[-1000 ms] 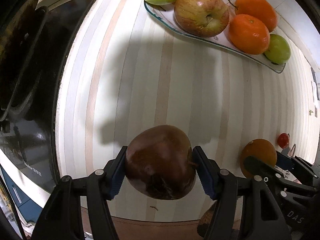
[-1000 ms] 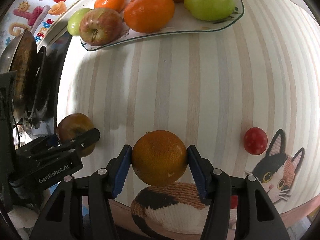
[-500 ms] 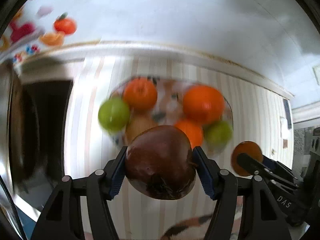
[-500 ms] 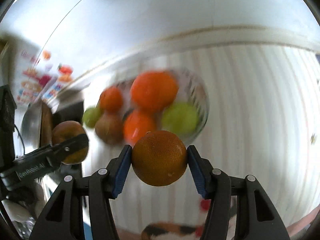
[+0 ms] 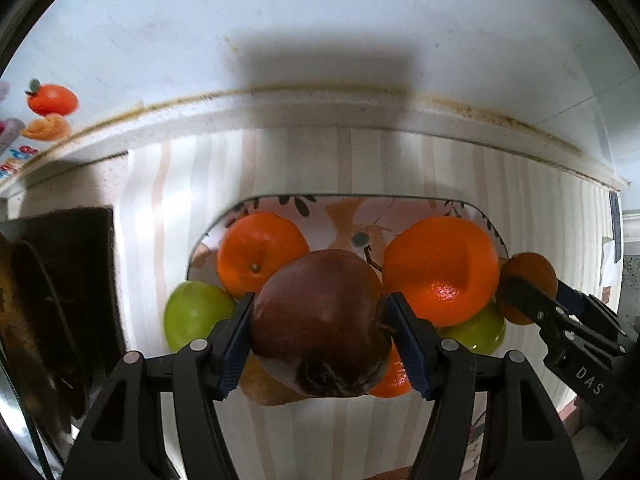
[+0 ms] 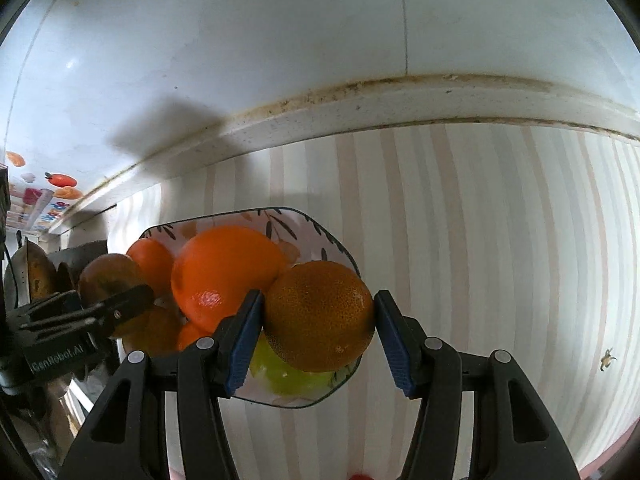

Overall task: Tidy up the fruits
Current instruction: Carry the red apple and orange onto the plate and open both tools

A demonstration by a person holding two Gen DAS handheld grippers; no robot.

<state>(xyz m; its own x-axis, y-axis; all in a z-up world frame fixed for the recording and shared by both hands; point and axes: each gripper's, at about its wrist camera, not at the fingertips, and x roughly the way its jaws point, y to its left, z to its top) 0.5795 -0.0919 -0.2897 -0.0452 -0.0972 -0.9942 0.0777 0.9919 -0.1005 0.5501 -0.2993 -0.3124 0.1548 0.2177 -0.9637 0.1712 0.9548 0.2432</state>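
Note:
My left gripper point(image 5: 320, 340) is shut on a dark red apple point(image 5: 316, 316) and holds it above the flowered glass plate point(image 5: 348, 208). On the plate lie two oranges point(image 5: 260, 252), a big one point(image 5: 440, 268), two green apples point(image 5: 192, 316) and more fruit half hidden under the apple. My right gripper point(image 6: 318, 332) is shut on a dull orange point(image 6: 320, 316) over the plate's right end point(image 6: 336, 248). Each gripper shows in the other's view: the right one with its orange point(image 5: 532, 276), the left one with its apple point(image 6: 108, 280).
A white wall with a stained ledge point(image 5: 320, 104) runs just behind the plate. A black stove and a pan point(image 5: 52, 280) stand at the left. Fruit stickers point(image 5: 52, 100) are on the wall. A small red fruit point(image 6: 360, 476) lies near the front edge.
Both grippers have lifted off the striped table with their fruits and moved forward. They now hang over the plate, which was far ahead a second ago.

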